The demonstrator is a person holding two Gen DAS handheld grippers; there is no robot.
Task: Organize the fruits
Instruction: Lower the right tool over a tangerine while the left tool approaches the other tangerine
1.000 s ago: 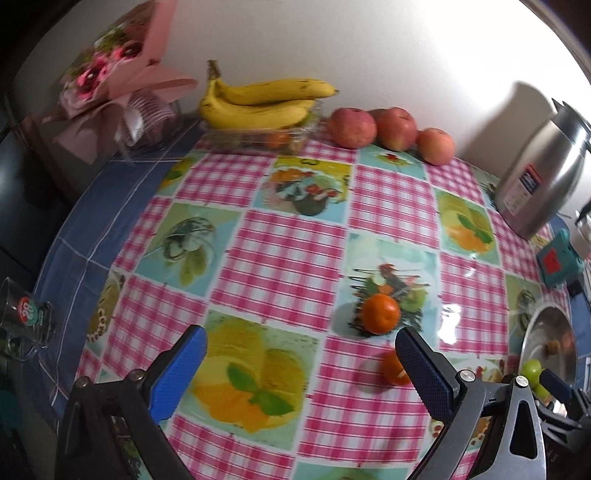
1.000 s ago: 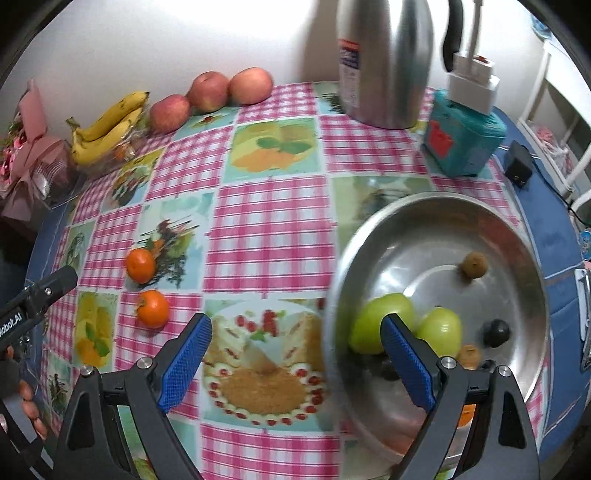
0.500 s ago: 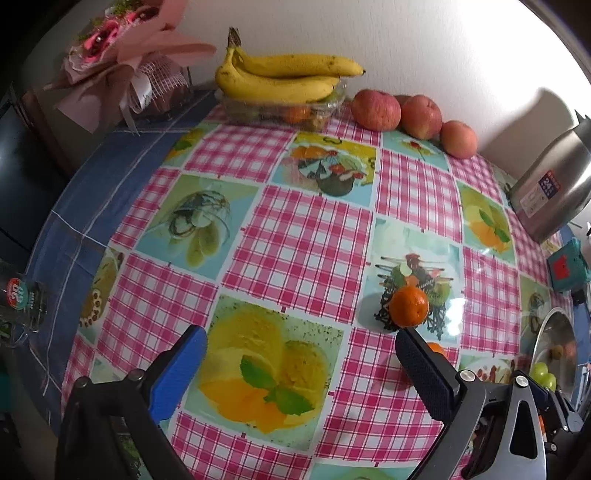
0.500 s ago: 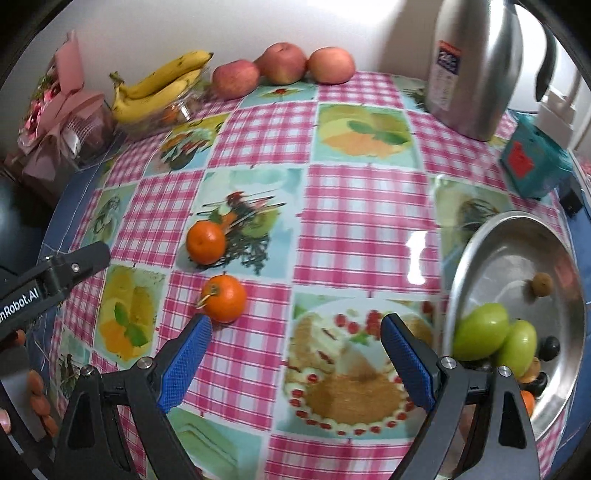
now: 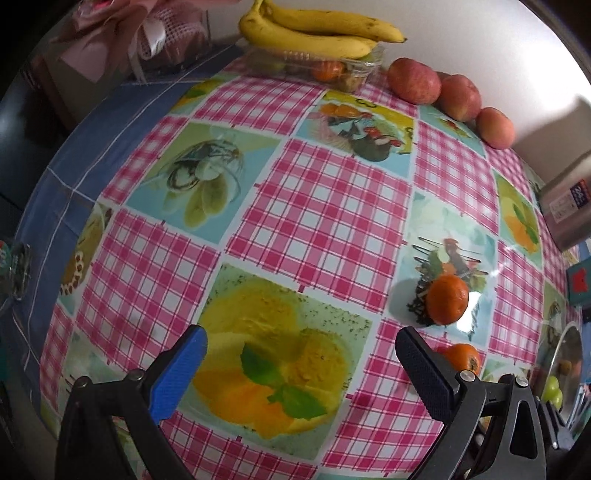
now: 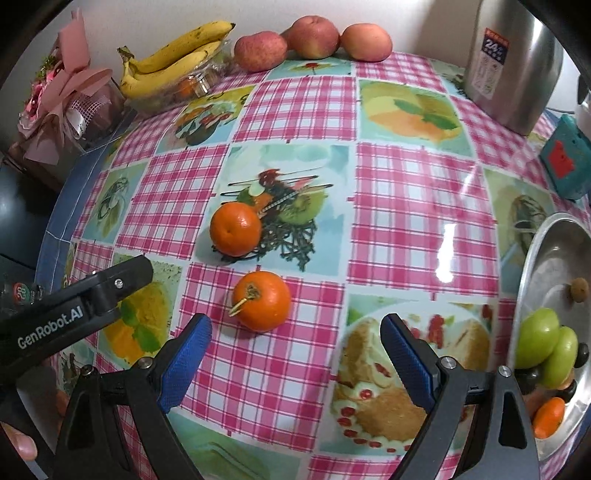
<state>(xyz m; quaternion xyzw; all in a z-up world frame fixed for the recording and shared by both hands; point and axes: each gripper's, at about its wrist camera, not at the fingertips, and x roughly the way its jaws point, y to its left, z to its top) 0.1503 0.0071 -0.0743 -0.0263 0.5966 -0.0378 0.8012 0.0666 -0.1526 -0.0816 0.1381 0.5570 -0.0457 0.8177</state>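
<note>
Tangerines (image 6: pixel 261 301) lie apart on tablecloth (image 6: pixel 406 206); both tools (image 6: pixel 295 354) (image 5: pixel 301 363) spread, empty.

plain white wall (image 6: pixel 110 22) behind a table (image 6: pixel 406 206) in checked oilcloth.

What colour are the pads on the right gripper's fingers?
Blue, on black finger frames; the pads show best in the right wrist view.
</note>
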